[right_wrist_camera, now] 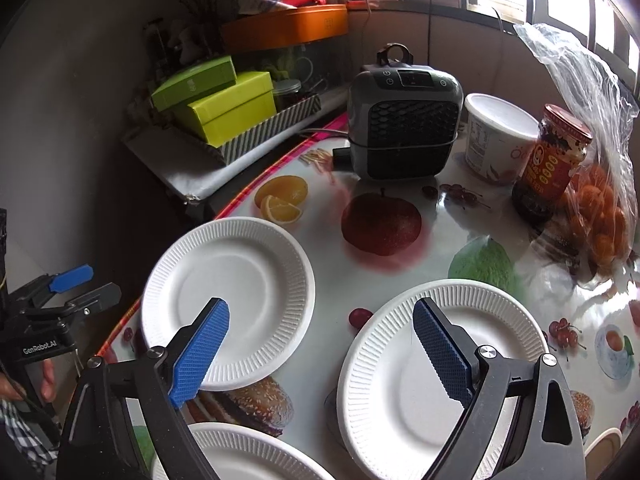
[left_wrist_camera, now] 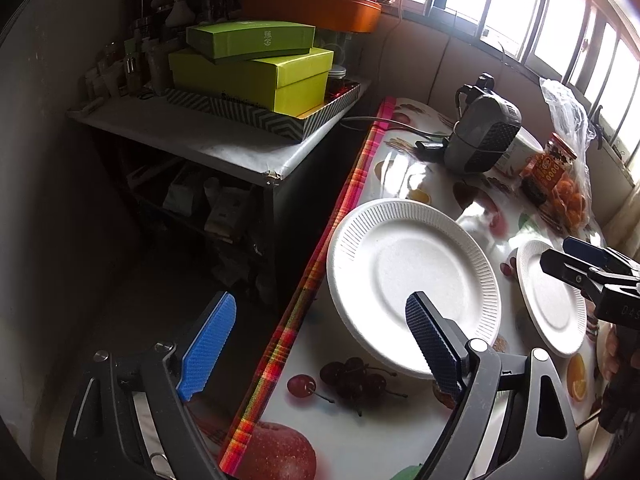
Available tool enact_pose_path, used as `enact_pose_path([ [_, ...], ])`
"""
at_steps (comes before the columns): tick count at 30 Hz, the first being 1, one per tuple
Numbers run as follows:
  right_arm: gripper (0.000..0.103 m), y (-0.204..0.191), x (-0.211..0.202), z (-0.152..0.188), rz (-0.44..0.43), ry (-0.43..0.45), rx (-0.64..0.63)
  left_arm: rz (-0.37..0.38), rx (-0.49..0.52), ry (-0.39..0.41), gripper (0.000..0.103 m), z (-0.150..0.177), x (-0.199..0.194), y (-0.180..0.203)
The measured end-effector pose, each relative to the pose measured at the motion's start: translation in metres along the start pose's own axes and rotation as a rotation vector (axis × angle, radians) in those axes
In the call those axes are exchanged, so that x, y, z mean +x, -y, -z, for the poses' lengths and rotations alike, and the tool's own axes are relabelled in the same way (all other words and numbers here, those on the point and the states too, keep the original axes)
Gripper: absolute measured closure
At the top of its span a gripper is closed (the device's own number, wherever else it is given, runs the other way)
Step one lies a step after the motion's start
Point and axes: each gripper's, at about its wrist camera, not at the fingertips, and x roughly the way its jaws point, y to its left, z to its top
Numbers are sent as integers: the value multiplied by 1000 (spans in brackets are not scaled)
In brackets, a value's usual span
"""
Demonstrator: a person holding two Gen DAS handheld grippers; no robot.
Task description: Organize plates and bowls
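Three white paper plates lie on the fruit-print table. In the left wrist view the left gripper [left_wrist_camera: 320, 344] is open above the large plate [left_wrist_camera: 412, 284] by the table's left edge. Its right finger is over the plate's near rim and its left finger is past the table edge. A second plate [left_wrist_camera: 552, 300] lies to the right under the right gripper [left_wrist_camera: 560, 258]. In the right wrist view the right gripper [right_wrist_camera: 322, 352] stands open, straddling the gap between the left plate [right_wrist_camera: 228, 300] and the right plate [right_wrist_camera: 440, 380]. A third plate [right_wrist_camera: 240, 456] shows at the bottom. The left gripper [right_wrist_camera: 96, 284] is at the far left.
At the back of the table stand a grey fan heater [right_wrist_camera: 404, 120], a white tub [right_wrist_camera: 496, 136], a sauce jar [right_wrist_camera: 552, 160] and a bag of oranges [right_wrist_camera: 600, 216]. A side shelf [left_wrist_camera: 192, 140] with green boxes [left_wrist_camera: 248, 68] stands left of the plaid table edge [left_wrist_camera: 320, 272].
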Motion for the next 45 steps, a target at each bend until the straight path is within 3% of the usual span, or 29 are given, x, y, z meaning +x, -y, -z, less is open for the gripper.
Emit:
enact_pose_path([
  [2,14,5,12,-4,-14,-29,25,13,-10,-16,26,-2,7,-1],
  [4,27,10,25,-8,-22,-64,50,9,-11,-24,26,-4,12,0],
  [13,37,13,56,-9,-74,-130,80,50,-45,-83,42,-6,33,-4],
  [21,50,13,65,-7,-108,-167,88,74,-71,-115,44,-4,42,-3],
  [24,55,14,68,-6,-112,-178,98,92,-88,-139,52,-4,45,-4],
  [28,62,14,70,-4,-132,-192,103,94,-89,-149,53,-2,48,-3],
  [31,66,14,73,-3,-134,-204,103,109,-98,-158,66,-2,49,-3],
  [39,83,11,74,-3,-147,-208,106,111,-96,-161,72,-3,49,-2],
  [45,85,11,72,-3,-148,-206,103,116,-84,-158,78,-4,47,0],
])
